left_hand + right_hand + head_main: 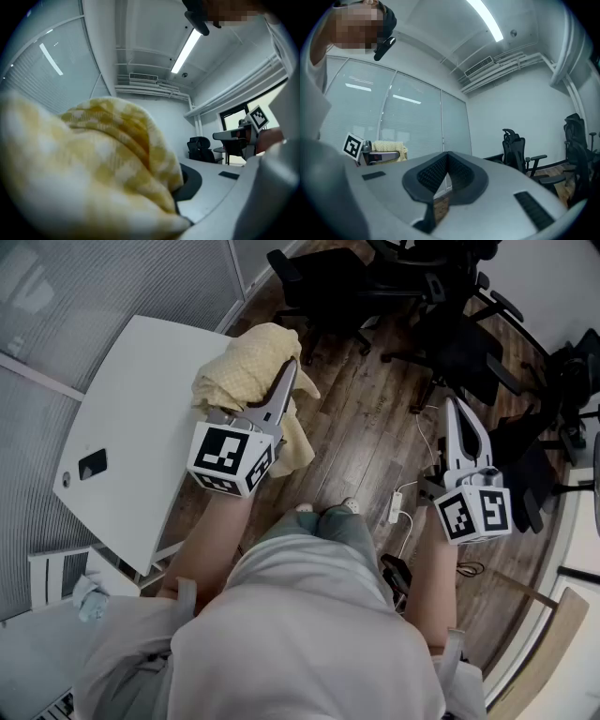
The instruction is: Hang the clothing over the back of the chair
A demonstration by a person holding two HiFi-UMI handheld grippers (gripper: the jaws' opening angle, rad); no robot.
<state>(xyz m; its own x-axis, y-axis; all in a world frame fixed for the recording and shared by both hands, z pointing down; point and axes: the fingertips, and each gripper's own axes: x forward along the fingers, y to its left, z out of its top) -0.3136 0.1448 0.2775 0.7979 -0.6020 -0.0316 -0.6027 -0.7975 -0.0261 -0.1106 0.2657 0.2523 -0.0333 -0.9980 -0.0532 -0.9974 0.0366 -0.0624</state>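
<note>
**Yellow clothing gripped in the left jaws; right jaws clenched empty**

Nearest the camera, both forearms are held out level over the wooden floor point(366, 442). The left gripper point(290, 369) is clamped on the yellow checked clothing point(246, 360), whose bunched folds fill most of the left gripper view point(93, 164) and cover the jaws there. The bundle is held at the far corner of the white tabletop point(131, 418), with one fold draped down past the tabletop's edge beside the gripper. Whether the bundle rests on the tabletop cannot be told. The right gripper point(456, 411) is held well apart to the right, over the floor. Its jaws are pressed together with nothing between them point(446, 165). A small dark object point(92, 463) lies near the tabletop's left edge. Farthest off, black office chairs point(450, 343) are grouped on the floor.
</note>
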